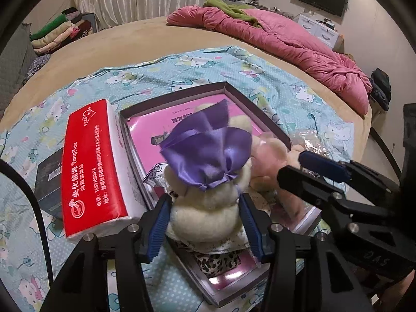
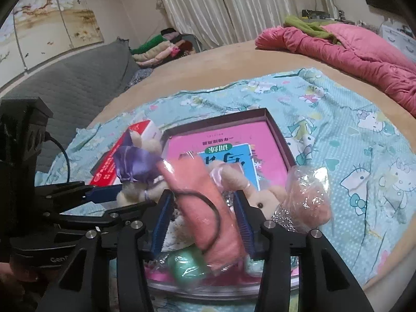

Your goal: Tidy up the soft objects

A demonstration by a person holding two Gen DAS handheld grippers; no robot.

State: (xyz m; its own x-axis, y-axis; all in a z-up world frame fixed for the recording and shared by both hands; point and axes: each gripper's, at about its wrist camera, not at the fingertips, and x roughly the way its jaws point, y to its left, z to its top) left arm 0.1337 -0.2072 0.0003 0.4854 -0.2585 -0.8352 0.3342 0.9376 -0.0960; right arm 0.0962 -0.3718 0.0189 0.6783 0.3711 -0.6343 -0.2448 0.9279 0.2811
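2 plush toys [image 1: 208, 202] in box [image 1: 260, 109]

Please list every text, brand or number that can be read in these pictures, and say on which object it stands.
"YangHua" and "央化能源": red tissue pack.
Phone number below them: too blurred to read.
"训练", upside down: pink book in the box.
"Gen": left hand-held gripper body, cut off.
Black box barcode: unreadable.

pink plush [image 2: 208, 208] motion-blurred, box [image 1: 234, 299] near edge hidden
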